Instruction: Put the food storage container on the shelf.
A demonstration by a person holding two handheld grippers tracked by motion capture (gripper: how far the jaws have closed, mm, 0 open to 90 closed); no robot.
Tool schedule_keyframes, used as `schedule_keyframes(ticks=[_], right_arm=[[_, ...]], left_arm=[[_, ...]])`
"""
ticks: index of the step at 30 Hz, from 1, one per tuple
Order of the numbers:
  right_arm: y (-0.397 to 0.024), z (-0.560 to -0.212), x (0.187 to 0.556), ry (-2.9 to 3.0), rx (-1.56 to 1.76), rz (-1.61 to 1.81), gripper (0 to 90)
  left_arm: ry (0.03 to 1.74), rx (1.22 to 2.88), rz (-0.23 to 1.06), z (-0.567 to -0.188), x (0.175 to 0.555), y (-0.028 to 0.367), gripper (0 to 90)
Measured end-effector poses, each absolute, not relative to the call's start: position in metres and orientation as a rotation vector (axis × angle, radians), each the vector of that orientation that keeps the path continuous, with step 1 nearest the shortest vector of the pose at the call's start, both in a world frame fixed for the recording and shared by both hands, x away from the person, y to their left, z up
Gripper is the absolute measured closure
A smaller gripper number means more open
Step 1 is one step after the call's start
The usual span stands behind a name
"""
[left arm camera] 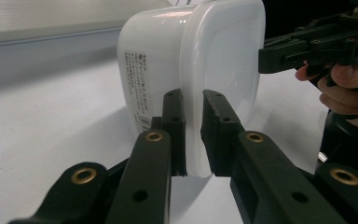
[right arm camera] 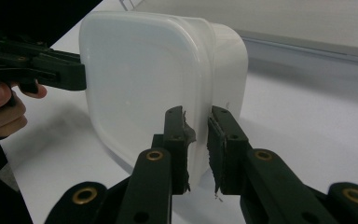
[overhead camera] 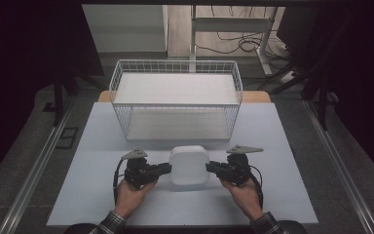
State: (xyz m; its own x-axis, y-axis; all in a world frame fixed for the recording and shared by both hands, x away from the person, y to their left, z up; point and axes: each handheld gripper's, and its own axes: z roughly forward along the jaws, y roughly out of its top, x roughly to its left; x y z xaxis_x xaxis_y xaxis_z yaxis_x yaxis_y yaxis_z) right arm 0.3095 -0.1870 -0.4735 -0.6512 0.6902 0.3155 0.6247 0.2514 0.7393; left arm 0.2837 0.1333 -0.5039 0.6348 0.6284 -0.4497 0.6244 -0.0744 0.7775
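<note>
Pinching white container [overhead camera: 189,165] rim, left tool [overhead camera: 168,168] and right tool [overhead camera: 210,167] both clamped. Probably lifting next toward wire basket [overhead camera: 175,66]; needs level, matched raise.

Room dimly lit | grey floor [overhead camera: 24,146] seen around white table [overhead camera: 272,195] | cables [overhead camera: 233,41] strewn beyond | metal rail [overhead camera: 34,170] laid alongside
</note>
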Motion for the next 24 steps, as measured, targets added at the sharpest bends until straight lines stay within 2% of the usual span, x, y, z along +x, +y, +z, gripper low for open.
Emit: schedule_keyframes(ticks=[8,24], right_arm=[[-0.182,-0.464,0.314,2.389,1.214,1.396,77.3],[-0.158,-0.448,0.356,2.325,1.124,1.431,77.3]], left_arm=[[1.006,1.749,0.081,-0.491,0.292,0.136,80.3],[1.03,1.722,0.2,-0.47,0.33,0.153,79.7]])
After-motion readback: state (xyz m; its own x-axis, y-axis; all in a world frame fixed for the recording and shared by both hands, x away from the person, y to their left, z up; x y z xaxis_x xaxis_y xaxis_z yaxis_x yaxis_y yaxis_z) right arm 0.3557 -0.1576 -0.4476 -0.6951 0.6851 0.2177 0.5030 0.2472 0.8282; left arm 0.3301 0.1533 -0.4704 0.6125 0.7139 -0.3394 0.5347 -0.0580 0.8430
